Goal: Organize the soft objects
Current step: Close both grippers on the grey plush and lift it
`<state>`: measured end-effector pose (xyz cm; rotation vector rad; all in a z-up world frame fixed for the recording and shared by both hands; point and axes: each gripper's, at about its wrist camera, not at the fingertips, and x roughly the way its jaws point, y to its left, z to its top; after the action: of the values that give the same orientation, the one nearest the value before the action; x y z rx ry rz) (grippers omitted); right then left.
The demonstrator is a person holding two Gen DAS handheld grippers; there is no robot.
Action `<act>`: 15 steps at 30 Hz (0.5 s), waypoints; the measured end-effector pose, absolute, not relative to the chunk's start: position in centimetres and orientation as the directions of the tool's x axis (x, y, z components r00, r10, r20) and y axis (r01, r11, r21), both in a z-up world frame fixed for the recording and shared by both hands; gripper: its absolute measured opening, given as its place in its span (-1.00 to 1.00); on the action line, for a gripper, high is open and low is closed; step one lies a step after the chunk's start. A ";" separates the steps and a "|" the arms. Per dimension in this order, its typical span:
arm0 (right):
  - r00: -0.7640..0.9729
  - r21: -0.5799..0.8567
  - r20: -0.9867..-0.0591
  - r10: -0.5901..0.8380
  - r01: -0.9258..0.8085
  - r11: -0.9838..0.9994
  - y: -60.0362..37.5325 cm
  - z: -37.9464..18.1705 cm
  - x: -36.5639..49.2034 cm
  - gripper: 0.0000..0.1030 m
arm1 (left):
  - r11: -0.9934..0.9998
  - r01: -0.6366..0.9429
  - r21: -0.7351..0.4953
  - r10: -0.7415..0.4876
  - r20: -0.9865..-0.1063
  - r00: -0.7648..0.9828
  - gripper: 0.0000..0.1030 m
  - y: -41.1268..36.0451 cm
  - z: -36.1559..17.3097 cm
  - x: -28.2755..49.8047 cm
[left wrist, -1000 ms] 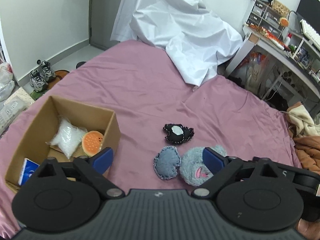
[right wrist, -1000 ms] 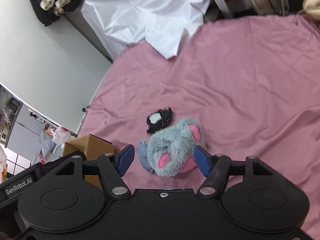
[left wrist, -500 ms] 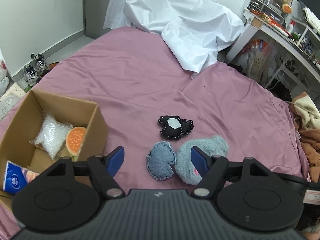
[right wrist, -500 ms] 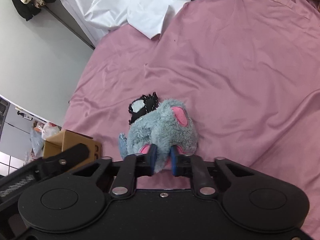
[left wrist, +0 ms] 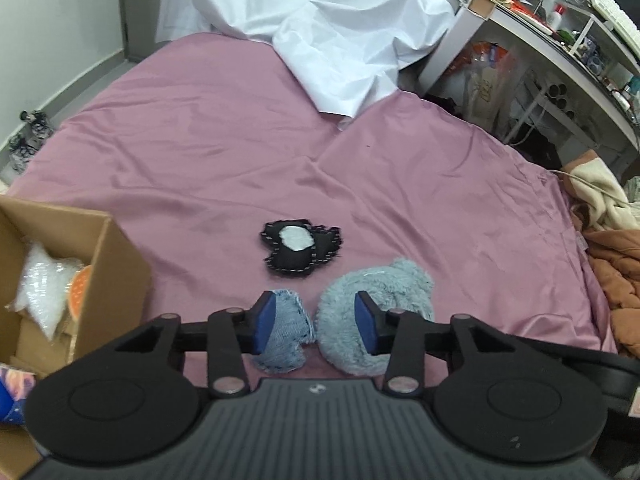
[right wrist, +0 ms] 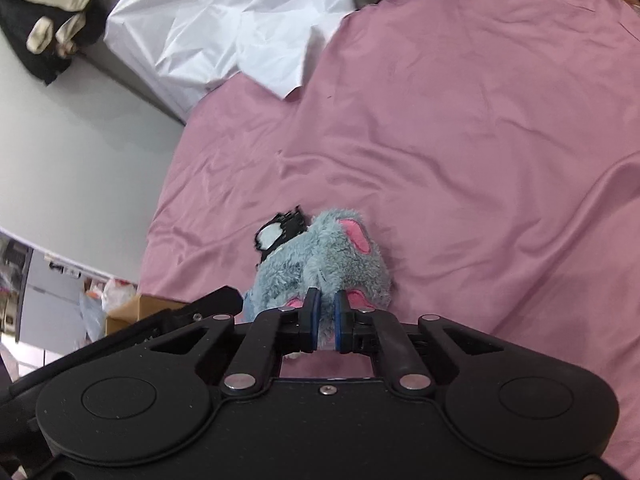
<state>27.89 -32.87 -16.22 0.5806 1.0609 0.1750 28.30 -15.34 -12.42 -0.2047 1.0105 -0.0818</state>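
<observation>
Mauve bedsheet, right gripper fingers pinching grey plush, left gripper fingers closing around denim patch.

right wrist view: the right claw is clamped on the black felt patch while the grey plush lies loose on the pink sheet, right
Not quite. In the right wrist view the right claw is clamped on the grey plush; the black felt patch is what lies loose on the pink sheet, just behind it.

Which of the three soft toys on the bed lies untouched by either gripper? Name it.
The black felt toy with the white patch, lying farthest back. The denim pad sits inside the closing left gripper, and the right gripper pinches the grey plush.
</observation>
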 end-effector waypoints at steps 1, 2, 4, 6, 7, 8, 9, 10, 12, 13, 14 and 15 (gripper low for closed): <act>0.495 0.520 -0.775 0.393 0.145 0.842 -32.9 -16.2 27.9 -0.86 | 0.977 -0.023 -0.213 -0.169 -0.832 0.528 -0.24 -15.5 -12.6 28.4; 0.499 0.520 -0.775 0.389 0.152 0.841 -33.1 -16.2 28.0 -0.86 | 0.977 -0.021 -0.212 -0.169 -0.834 0.525 -0.27 -15.6 -12.7 28.6; 0.498 0.525 -0.773 0.392 0.156 0.837 -33.1 -16.3 28.0 -0.86 | 0.977 -0.026 -0.212 -0.168 -0.840 0.516 -0.31 -15.9 -13.1 28.9; 0.498 0.522 -0.775 0.390 0.155 0.839 -33.2 -16.3 28.0 -0.86 | 0.973 -0.018 -0.231 -0.190 -0.838 0.512 -0.31 -16.1 -13.2 29.2; 0.498 0.522 -0.774 0.390 0.156 0.838 -33.2 -16.3 28.1 -0.86 | 0.971 -0.013 -0.237 -0.197 -0.837 0.511 -0.31 -16.3 -13.2 29.3; 0.498 0.522 -0.775 0.389 0.156 0.839 -33.1 -16.2 28.0 -0.86 | 0.970 -0.011 -0.241 -0.202 -0.837 0.508 -0.31 -16.5 -13.3 29.5; 0.498 0.521 -0.775 0.388 0.158 0.839 -33.2 -16.3 28.0 -0.86 | 0.970 -0.014 -0.244 -0.204 -0.840 0.503 -0.31 -16.6 -13.6 29.7; 0.498 0.520 -0.777 0.387 0.160 0.839 -33.1 -16.3 28.1 -0.86 | 0.969 -0.019 -0.246 -0.204 -0.843 0.497 -0.31 -16.6 -13.9 29.8; 0.496 0.519 -0.779 0.384 0.165 0.839 -33.2 -16.5 28.1 -0.85 | 0.965 -0.039 -0.259 -0.210 -0.854 0.477 -0.31 -16.7 -14.7 30.3; 0.496 0.519 -0.779 0.384 0.167 0.838 -33.2 -16.5 28.1 -0.85 | 0.962 -0.047 -0.268 -0.216 -0.856 0.470 -0.31 -16.7 -15.1 30.3; 0.494 0.519 -0.781 0.383 0.170 0.838 -33.2 -16.6 28.1 -0.85 | 0.959 -0.059 -0.279 -0.220 -0.856 0.467 -0.34 -16.7 -15.4 30.4; 0.492 0.517 -0.783 0.381 0.174 0.838 -33.3 -16.7 28.1 -0.85 | 0.957 -0.065 -0.284 -0.223 -0.855 0.468 -0.37 -16.7 -15.6 30.4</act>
<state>28.08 -33.25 -16.71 0.5911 1.0658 0.1353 30.37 -16.73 -15.58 -0.2949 1.0842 -0.0988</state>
